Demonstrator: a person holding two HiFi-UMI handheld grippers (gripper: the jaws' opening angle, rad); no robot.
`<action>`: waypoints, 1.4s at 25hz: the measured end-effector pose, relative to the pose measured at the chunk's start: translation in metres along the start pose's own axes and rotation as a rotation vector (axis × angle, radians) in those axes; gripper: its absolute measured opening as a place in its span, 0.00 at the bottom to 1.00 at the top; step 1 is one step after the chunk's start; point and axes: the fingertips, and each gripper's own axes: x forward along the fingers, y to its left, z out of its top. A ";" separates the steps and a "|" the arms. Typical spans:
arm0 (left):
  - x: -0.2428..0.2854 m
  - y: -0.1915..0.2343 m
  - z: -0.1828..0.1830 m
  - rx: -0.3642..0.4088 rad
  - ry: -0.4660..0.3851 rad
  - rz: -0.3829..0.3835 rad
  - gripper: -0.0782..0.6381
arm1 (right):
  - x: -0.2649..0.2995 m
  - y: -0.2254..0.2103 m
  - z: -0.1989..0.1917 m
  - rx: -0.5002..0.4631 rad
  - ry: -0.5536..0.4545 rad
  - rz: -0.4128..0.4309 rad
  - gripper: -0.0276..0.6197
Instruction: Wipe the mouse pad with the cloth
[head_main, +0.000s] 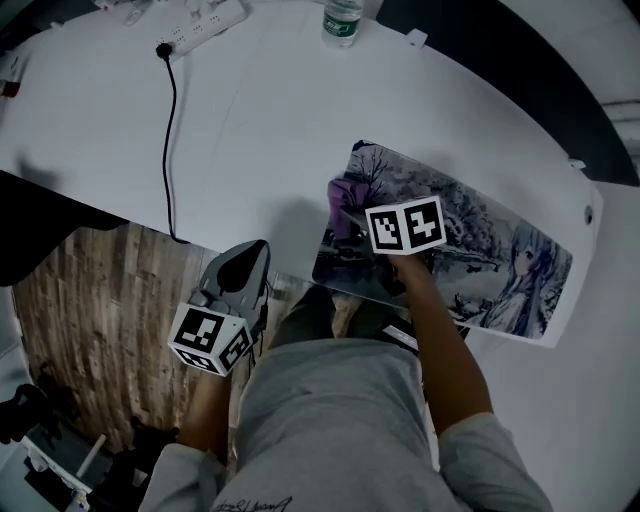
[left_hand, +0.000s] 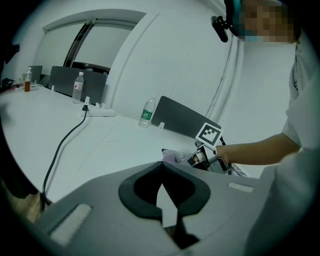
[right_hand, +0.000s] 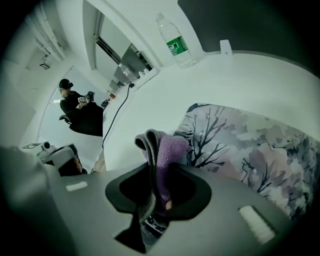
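Observation:
A long mouse pad (head_main: 470, 255) printed with trees and an anime figure lies at the right of the white table (head_main: 270, 120). My right gripper (head_main: 352, 215) is over the pad's left end, shut on a purple and grey cloth (head_main: 345, 198). In the right gripper view the cloth (right_hand: 161, 150) sticks up folded between the jaws, with the mouse pad (right_hand: 240, 145) beyond it. My left gripper (head_main: 245, 262) hangs off the table's near edge, left of the pad. Its jaws meet with nothing between them (left_hand: 161, 167).
A white power strip (head_main: 200, 25) with a black cable (head_main: 172, 130) lies at the far left of the table. A water bottle (head_main: 342, 22) stands at the back edge. Wooden floor (head_main: 90, 310) shows below the left gripper. Another person (right_hand: 75, 102) sits far off.

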 end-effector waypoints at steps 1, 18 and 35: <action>-0.001 0.000 0.000 0.000 -0.001 0.005 0.13 | 0.001 0.001 0.000 0.000 0.002 0.010 0.19; 0.063 -0.097 0.007 0.114 0.057 -0.153 0.13 | -0.101 -0.048 -0.048 0.115 -0.151 0.138 0.20; 0.183 -0.378 -0.035 0.311 0.175 -0.514 0.13 | -0.313 -0.235 -0.218 0.347 -0.329 -0.056 0.20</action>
